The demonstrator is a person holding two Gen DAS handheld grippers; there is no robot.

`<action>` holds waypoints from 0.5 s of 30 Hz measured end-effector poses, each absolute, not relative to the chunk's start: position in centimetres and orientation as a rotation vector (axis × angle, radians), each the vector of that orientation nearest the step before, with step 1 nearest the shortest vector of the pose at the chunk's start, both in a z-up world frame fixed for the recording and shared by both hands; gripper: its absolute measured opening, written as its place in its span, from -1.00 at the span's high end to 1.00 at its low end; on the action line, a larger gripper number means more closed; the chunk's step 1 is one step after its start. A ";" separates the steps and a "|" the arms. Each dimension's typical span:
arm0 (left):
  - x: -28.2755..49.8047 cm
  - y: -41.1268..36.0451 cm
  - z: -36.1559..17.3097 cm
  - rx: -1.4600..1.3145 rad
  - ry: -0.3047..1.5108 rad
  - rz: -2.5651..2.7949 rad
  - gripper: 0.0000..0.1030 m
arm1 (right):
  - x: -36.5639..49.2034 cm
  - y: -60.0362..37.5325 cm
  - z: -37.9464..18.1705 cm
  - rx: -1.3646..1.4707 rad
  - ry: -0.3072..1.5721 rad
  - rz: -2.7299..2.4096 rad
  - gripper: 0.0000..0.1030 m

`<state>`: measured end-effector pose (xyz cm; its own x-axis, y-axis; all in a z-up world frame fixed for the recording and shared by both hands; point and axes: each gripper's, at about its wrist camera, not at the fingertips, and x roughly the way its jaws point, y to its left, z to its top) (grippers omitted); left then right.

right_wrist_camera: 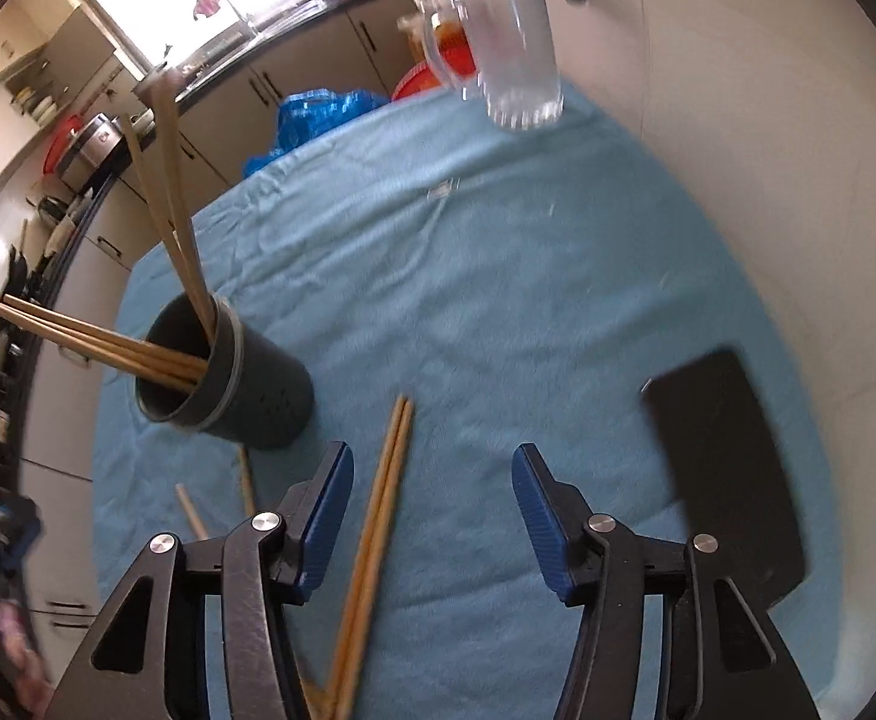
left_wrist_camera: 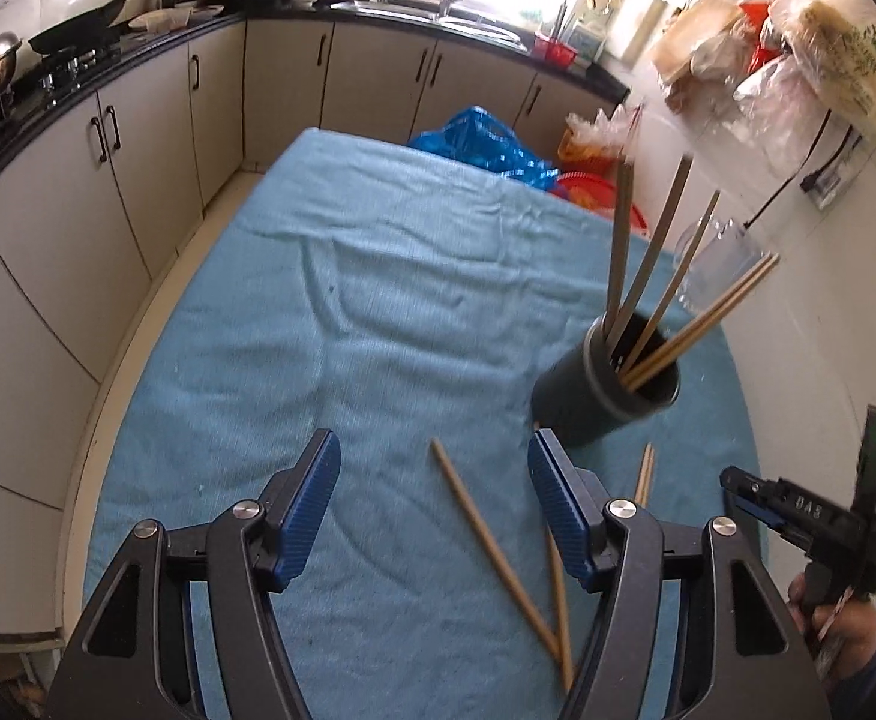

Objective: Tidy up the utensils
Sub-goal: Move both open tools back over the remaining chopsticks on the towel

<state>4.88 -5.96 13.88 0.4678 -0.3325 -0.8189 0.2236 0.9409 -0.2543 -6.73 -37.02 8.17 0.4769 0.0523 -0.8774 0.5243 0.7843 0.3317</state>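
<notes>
A dark round utensil holder (left_wrist_camera: 603, 393) stands on the blue cloth with several chopsticks leaning out of it; it also shows in the right wrist view (right_wrist_camera: 240, 384). Loose wooden chopsticks (left_wrist_camera: 492, 546) lie on the cloth in front of the holder. My left gripper (left_wrist_camera: 435, 468) is open and empty above one of them. A pair of chopsticks (right_wrist_camera: 378, 516) lies between the fingers of my right gripper (right_wrist_camera: 432, 474), which is open and holds nothing. The right gripper also shows at the right edge of the left wrist view (left_wrist_camera: 732, 480).
A clear glass jug (right_wrist_camera: 510, 42) stands at the far right of the table by the white wall. A flat black object (right_wrist_camera: 732, 468) lies on the cloth at the right. A blue plastic bag (left_wrist_camera: 486, 144) sits behind the table. Kitchen cabinets run along the left.
</notes>
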 end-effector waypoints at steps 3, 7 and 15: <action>4.5 -5.7 13.1 -0.105 1.059 -0.351 -0.24 | -6.5 -36.8 6.2 0.711 1.119 -0.287 0.08; 4.2 -5.5 12.4 -0.082 1.085 -0.360 -0.24 | -6.0 -36.2 4.5 0.749 1.172 -0.283 0.26; 3.9 -4.1 11.6 -0.067 1.115 -0.361 -0.24 | -4.6 -35.2 2.6 0.764 1.222 -0.288 0.83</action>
<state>3.93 -4.06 11.61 0.3887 -0.3172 -0.8650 0.2503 0.9399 -0.2322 -4.59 -35.19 2.63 0.3443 0.1935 -0.9187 0.5833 0.7227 0.3708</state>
